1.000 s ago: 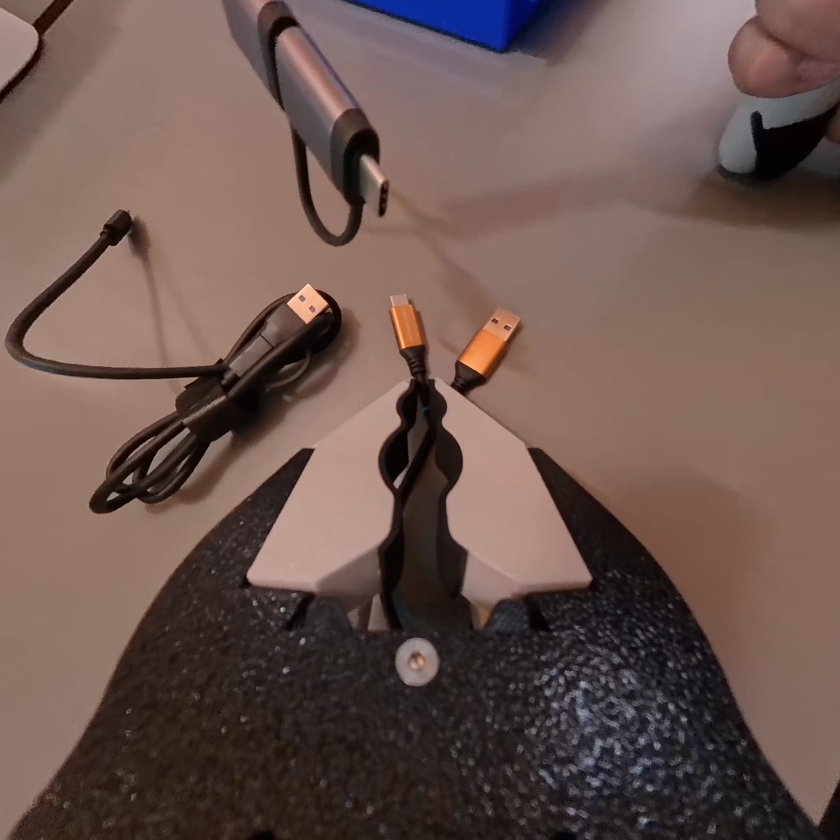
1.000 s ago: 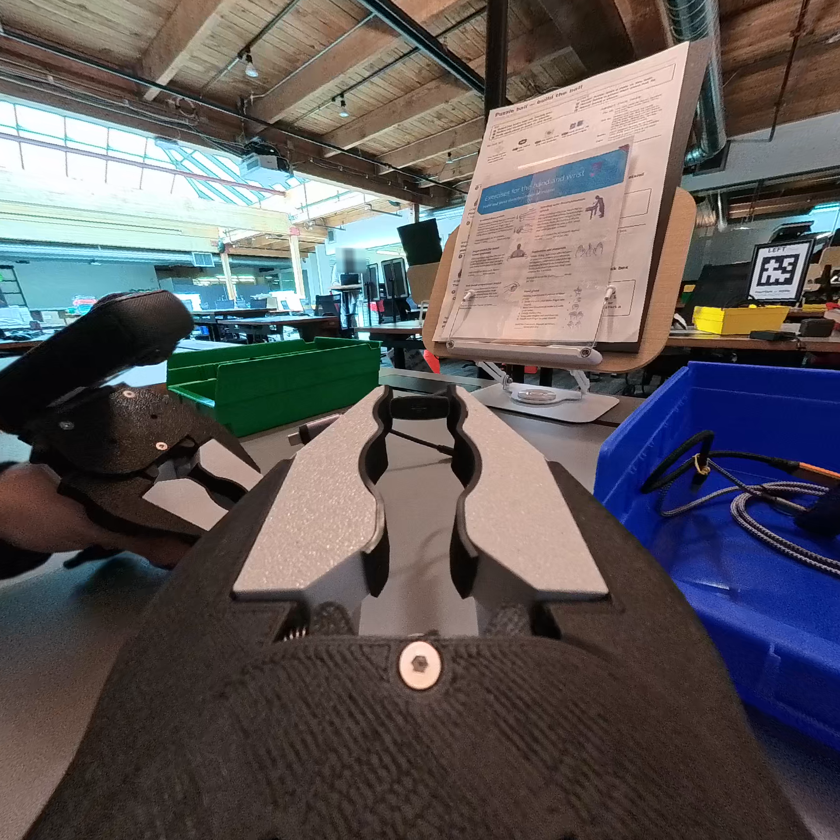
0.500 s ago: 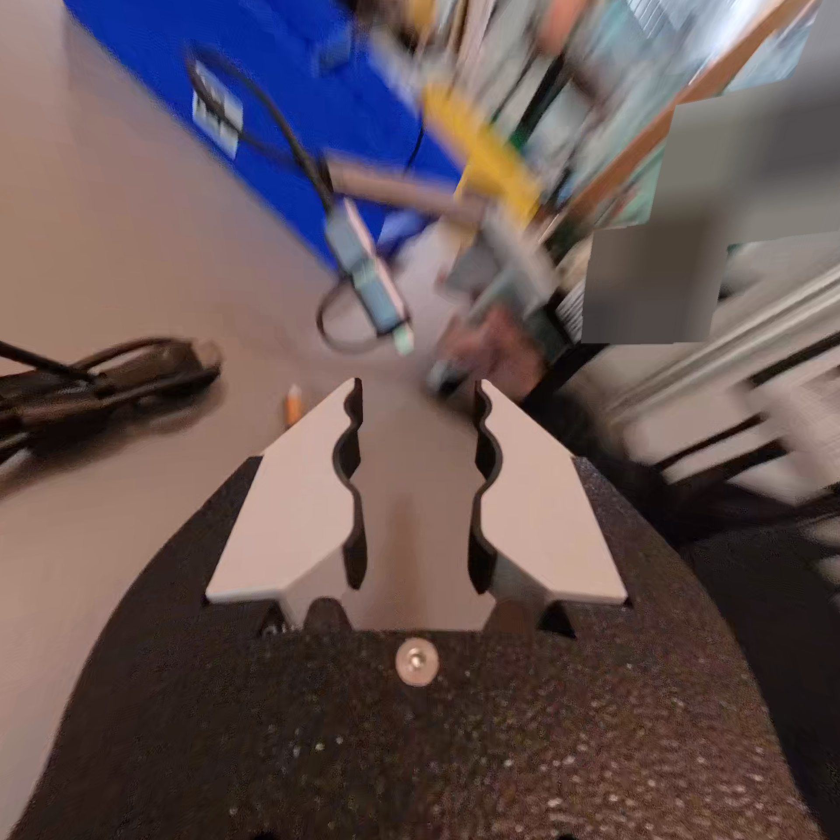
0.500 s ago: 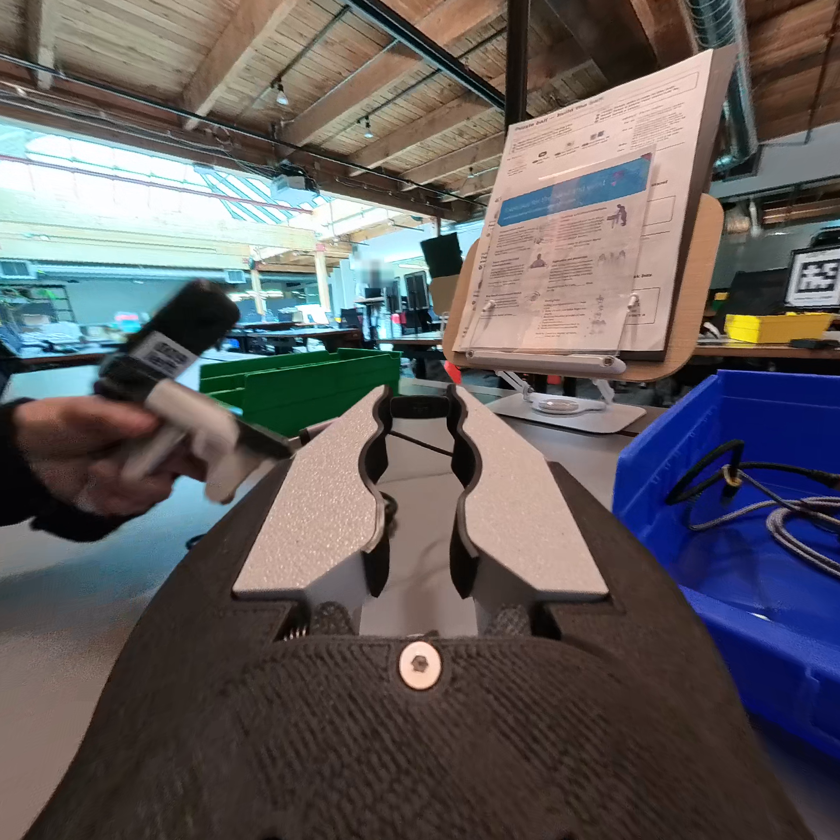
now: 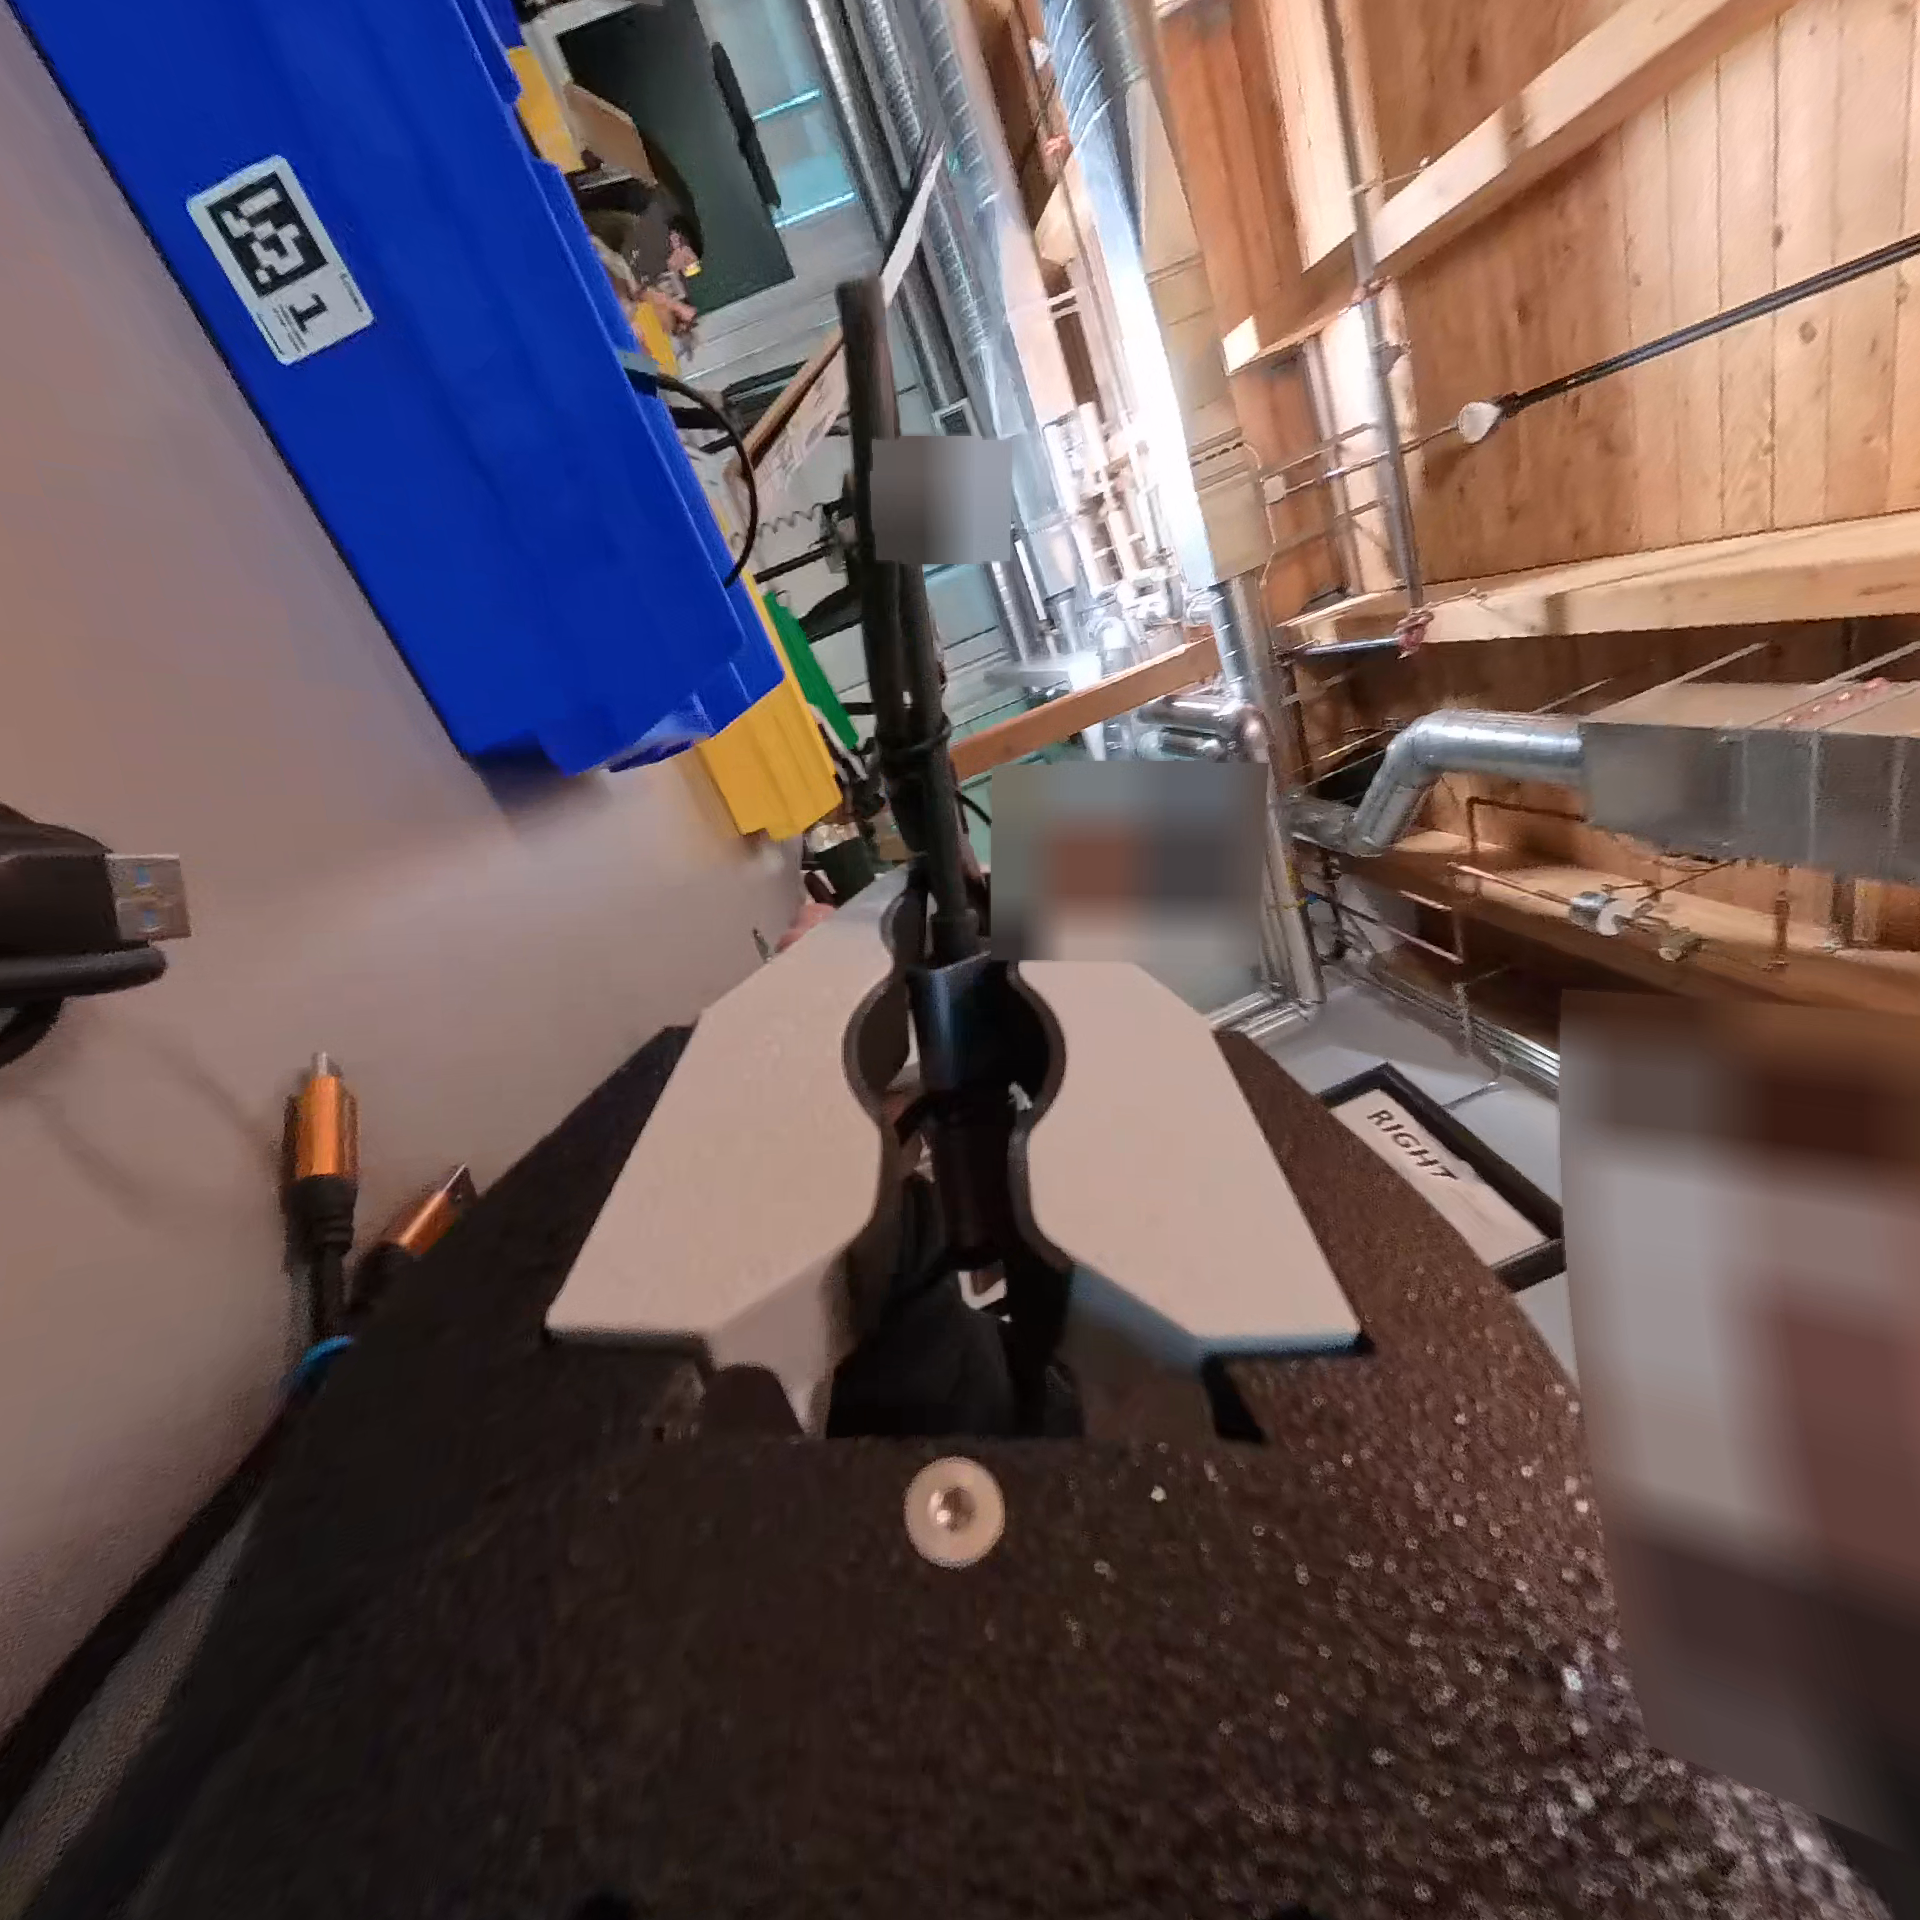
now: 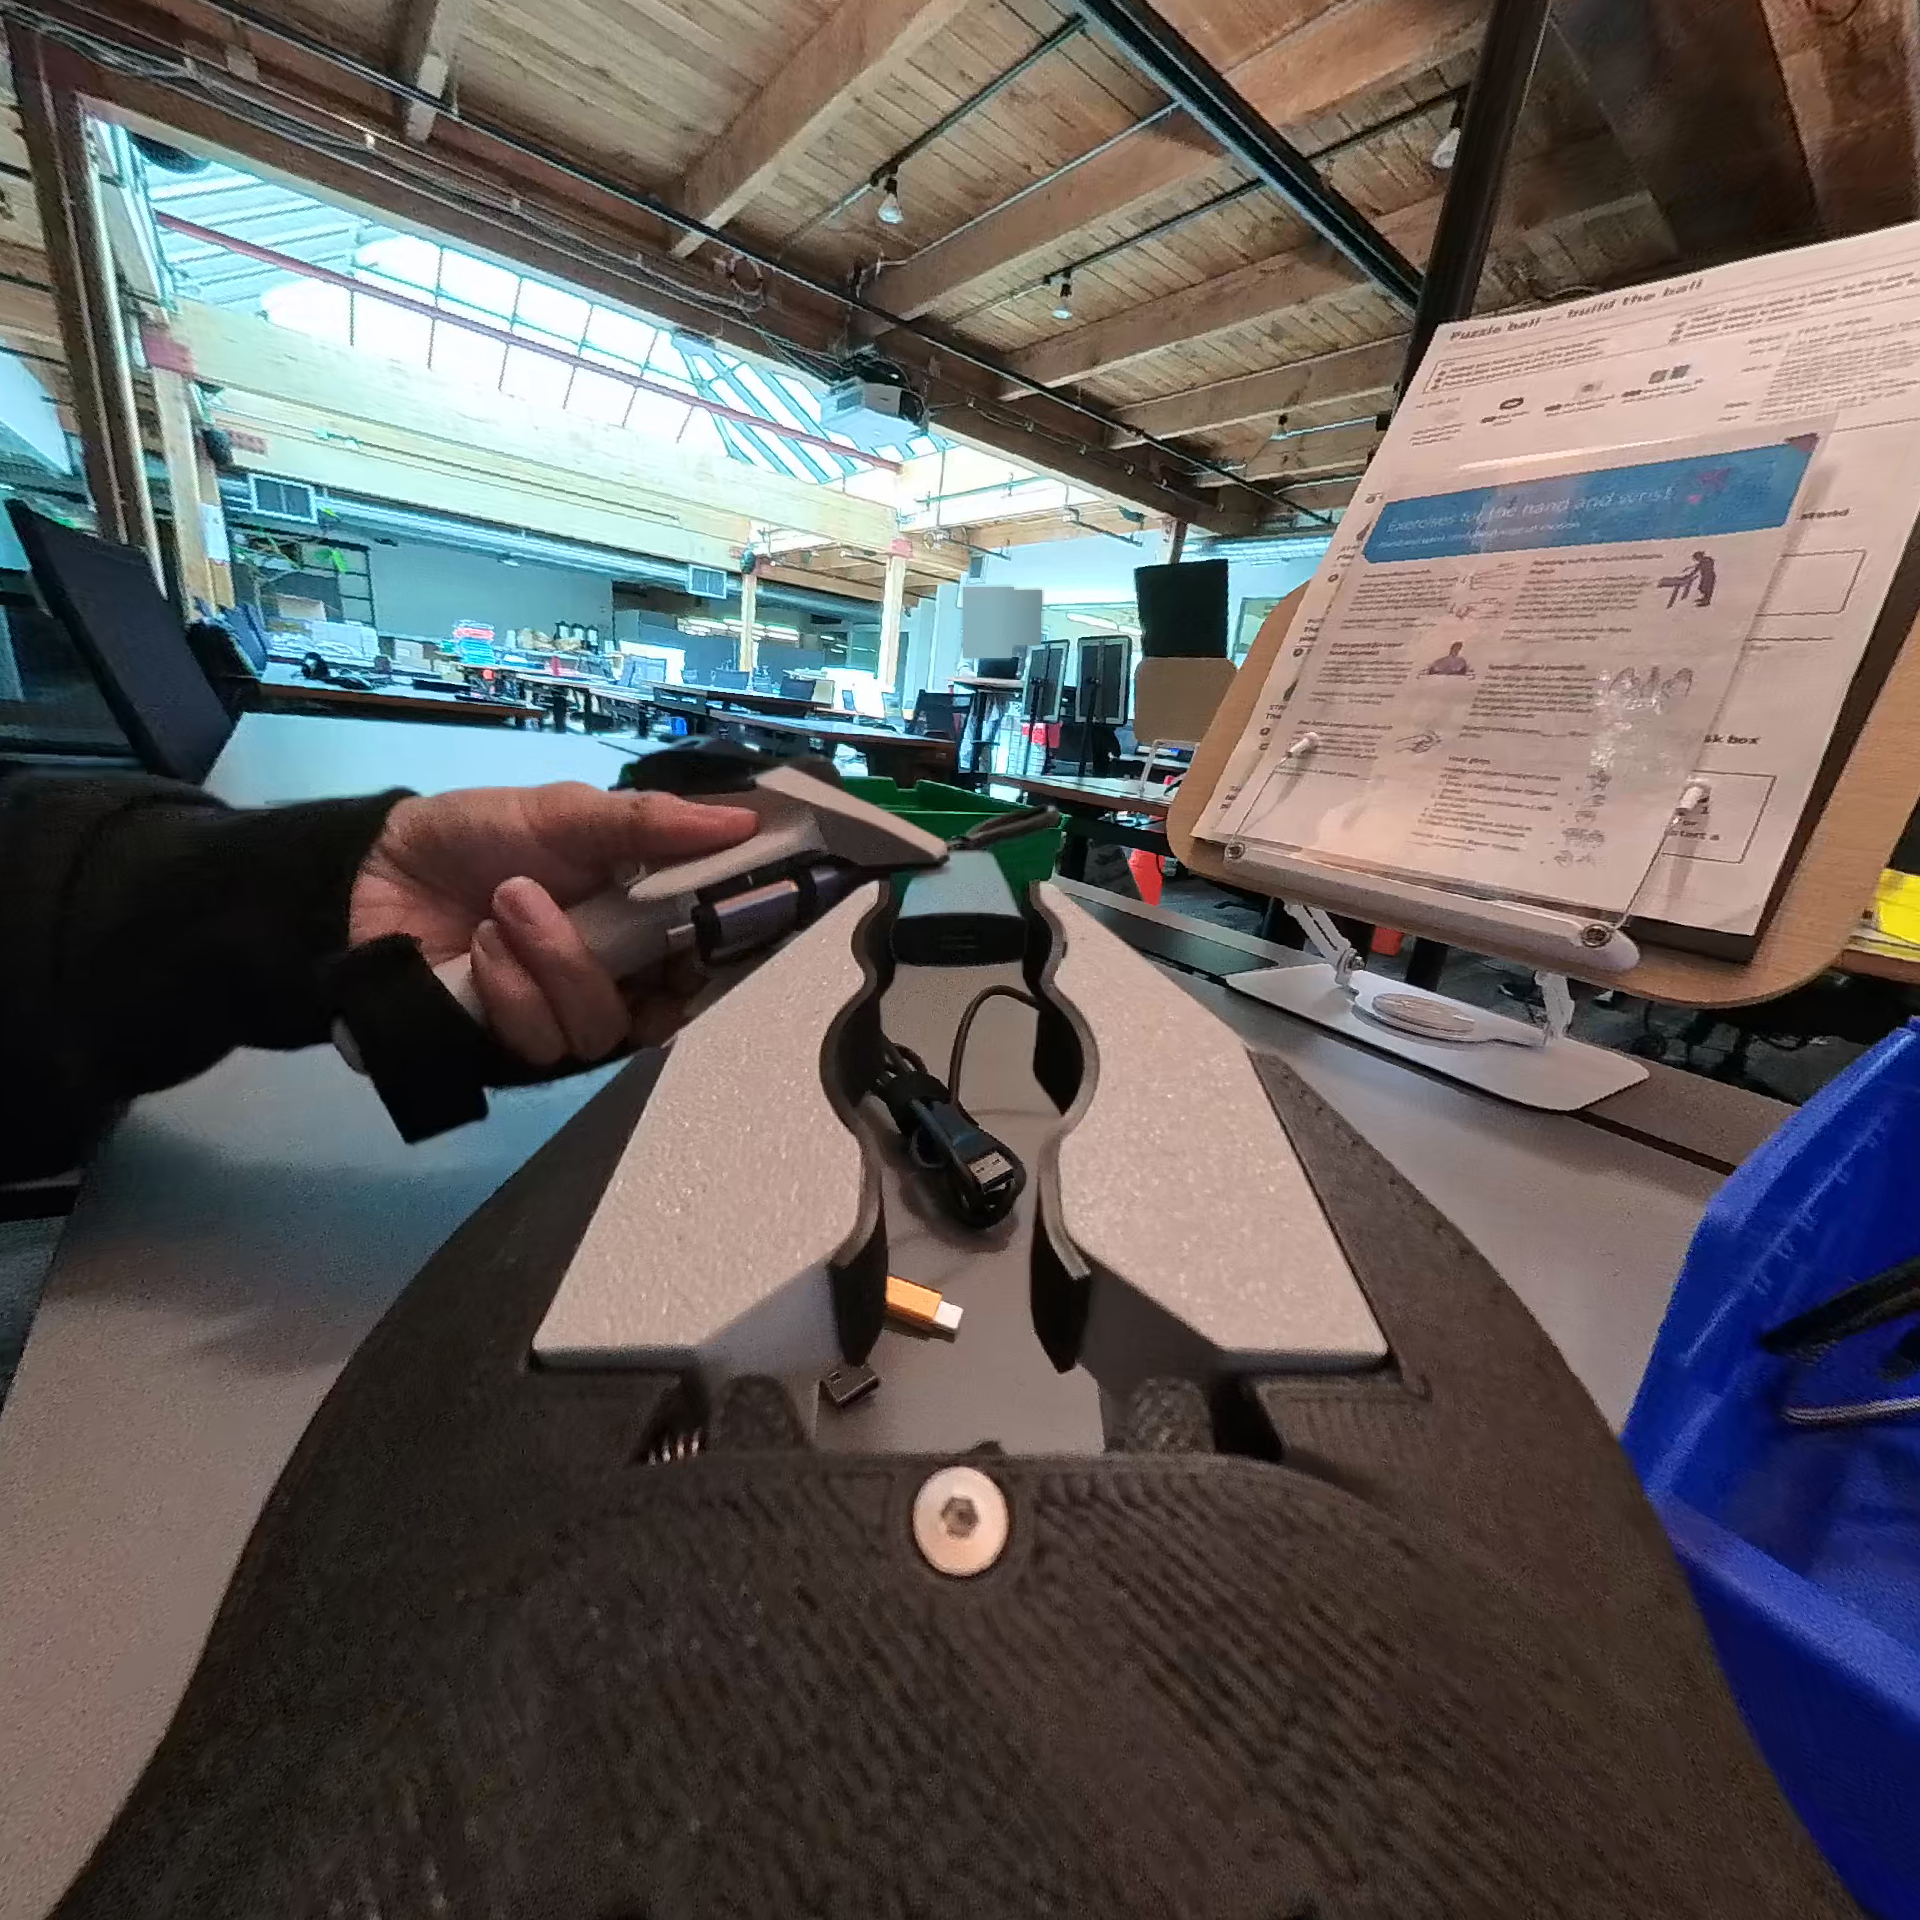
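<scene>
My right gripper is shut on a grey USB adapter, held at its fingertips above the table. My left gripper is rolled on its side and closed around the adapter's dark plug end. In the right wrist view a hand holds the left gripper against the adapter from the left. An orange-plug cable lies on the table, also visible between my right fingers. A bundled black cable with a USB plug lies beside it.
A blue bin with cables inside stands at the right of the table. A paper stand is at the back right, a green bin behind the grippers. A yellow bin sits past the blue one. Both grippers' tips are close together, under 4 cm apart.
My left gripper let go of the orange cable, rose from the table, rolled sideways and closed on the adapter's plug end. My right gripper kept hold of the adapter and tilted down slightly.
</scene>
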Demonstrator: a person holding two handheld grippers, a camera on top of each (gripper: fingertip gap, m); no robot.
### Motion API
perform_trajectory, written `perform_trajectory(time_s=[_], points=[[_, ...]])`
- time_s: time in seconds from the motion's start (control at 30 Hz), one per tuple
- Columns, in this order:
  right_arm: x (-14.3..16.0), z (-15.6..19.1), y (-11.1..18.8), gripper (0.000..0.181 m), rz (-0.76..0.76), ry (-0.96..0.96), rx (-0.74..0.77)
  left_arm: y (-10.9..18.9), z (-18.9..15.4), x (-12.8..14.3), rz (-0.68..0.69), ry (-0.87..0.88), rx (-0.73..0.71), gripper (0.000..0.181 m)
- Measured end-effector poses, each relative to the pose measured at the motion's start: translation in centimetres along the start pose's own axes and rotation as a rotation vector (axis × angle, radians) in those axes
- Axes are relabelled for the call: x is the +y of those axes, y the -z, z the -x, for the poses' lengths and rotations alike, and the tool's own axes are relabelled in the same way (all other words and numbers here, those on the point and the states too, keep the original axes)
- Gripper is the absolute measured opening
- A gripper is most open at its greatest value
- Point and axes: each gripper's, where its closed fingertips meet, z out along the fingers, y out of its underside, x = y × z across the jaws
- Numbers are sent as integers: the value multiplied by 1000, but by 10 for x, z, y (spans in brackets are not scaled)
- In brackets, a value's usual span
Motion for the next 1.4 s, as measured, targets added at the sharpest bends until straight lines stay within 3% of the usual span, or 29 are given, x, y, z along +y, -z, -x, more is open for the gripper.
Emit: perform_trajectory(time_s=[0.3, 0.87, 1.0, 1.13, 1.23, 1.3, 1.37, 1.4], points=[[4, 8, -4, 26, 31, 71, -9, 0, -13, 1, 109, -97, -144, 6], [12, -4, -6, 23, 101, 78, 78, -5, -9, -6, 58, -112, -198, 6], [6, -11, -5, 23, 34, -106, 79, 1, -17, -30, -91, -276, -216, 31], [1, -24, 2, 23, -15, -192, 111, 26, -23, -44, -193, -659, -393, 30], [2, -26, 2, 23, -7, -185, 122, 41, -23, -38, -184, -899, -527, 30], [3, -23, 0, 23, 5, -186, 99, 46, -11, -28, -135, -949, -592, 30], [2, -24, 1, 23, -2, -190, 99, 50, 14, -17, -57, -863, -643, 33], [2, -24, 1, 23, -7, -196, 95, 48, 21, -10, -30, -787, -603, 35]])
